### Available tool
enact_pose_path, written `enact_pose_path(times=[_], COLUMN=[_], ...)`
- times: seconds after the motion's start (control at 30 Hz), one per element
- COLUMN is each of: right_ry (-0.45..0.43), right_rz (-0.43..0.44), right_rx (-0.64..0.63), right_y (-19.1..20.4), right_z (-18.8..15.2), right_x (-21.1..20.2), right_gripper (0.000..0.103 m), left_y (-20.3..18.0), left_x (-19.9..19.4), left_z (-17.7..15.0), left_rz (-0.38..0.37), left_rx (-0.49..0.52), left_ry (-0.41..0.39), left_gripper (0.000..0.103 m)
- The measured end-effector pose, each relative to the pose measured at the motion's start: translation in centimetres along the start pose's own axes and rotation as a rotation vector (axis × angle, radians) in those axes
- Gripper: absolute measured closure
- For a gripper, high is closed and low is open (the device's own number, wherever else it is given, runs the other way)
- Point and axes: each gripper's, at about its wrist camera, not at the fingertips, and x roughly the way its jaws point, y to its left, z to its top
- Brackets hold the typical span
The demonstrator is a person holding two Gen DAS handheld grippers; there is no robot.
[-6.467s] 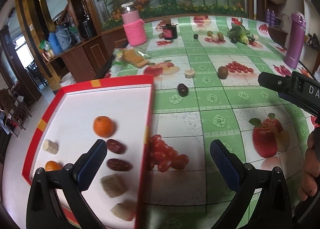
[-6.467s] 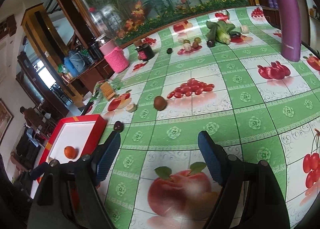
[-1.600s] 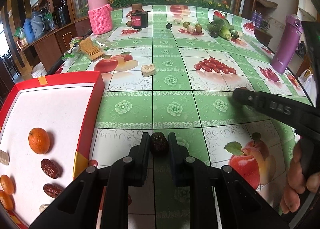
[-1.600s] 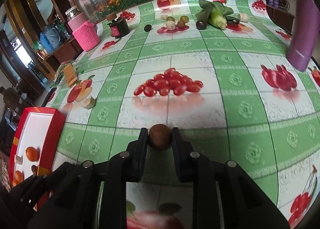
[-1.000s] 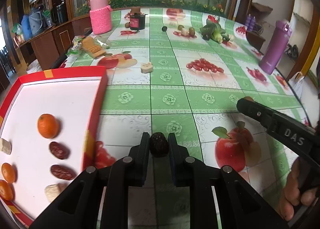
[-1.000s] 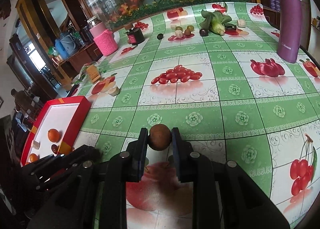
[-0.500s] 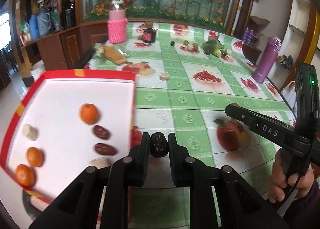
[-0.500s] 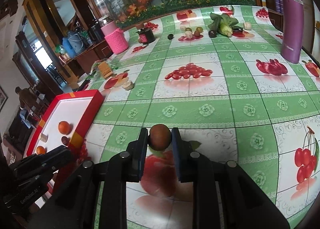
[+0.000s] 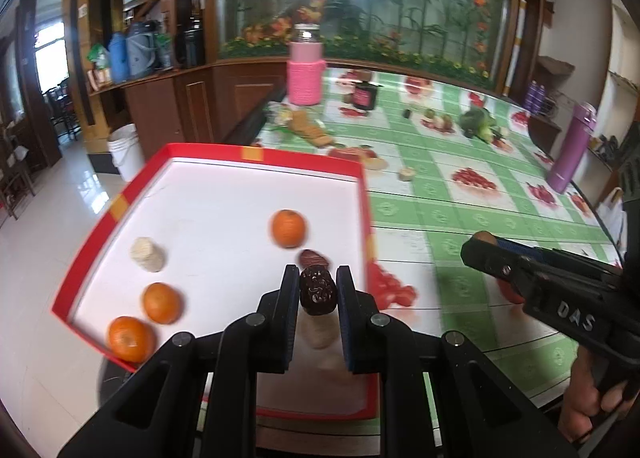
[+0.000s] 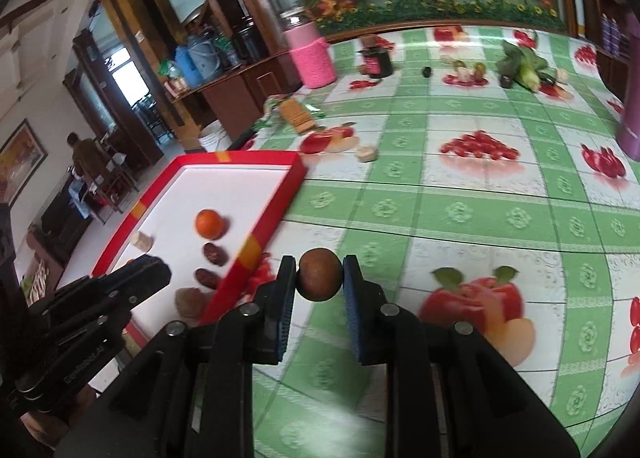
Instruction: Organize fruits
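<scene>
My left hand-held gripper (image 9: 318, 290) is clamped on a dark, wrinkled dried date (image 9: 318, 290), pinched between its two black fingers with blue pads. It hangs over the near right part of the shallow red-rimmed tray with a white floor (image 9: 260, 153). Directly ahead of my fingertips lies another dried date (image 9: 313, 258), and just beyond it a round orange tangerine (image 9: 288, 228). Off to the left of this hand-held gripper sit two more tangerines (image 9: 161, 302) near the tray's near-left corner, with a pale beige cylindrical piece (image 9: 147, 255) a little farther on. A second pale piece (image 9: 319, 332) lies below the held date, partly hidden by my fingers.

My right hand-held gripper (image 10: 320, 282) holds a round brown fruit (image 10: 320, 274) tight between its pads, above the desk with the green-and-white fruit-print cloth (image 10: 480, 213), just to the right of the tray's red edge. To its left I see my other hand-held gripper over the tray. Far ahead on the desk stand a jar in a pink knitted sleeve (image 10: 314, 57) and a small dark jar (image 10: 376, 61); a purple bottle (image 9: 570, 147) stands well to the right.
</scene>
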Motion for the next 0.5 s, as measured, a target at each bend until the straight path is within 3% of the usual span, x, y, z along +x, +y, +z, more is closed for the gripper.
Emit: enact_pose_path(times=[0.5], right_ry=[0.046], right_rz=[0.069], right_rx=[-0.208], right_y=[9.6], right_z=[-1.3], right_x=[2.0], right_gripper=[0.077], left_y=[5.3], left_x=[-0.3], left_z=[-1.2], left_rz=[0.11], left_rx=[-0.078], left_ry=[-0.012], left_gripper=[0.086])
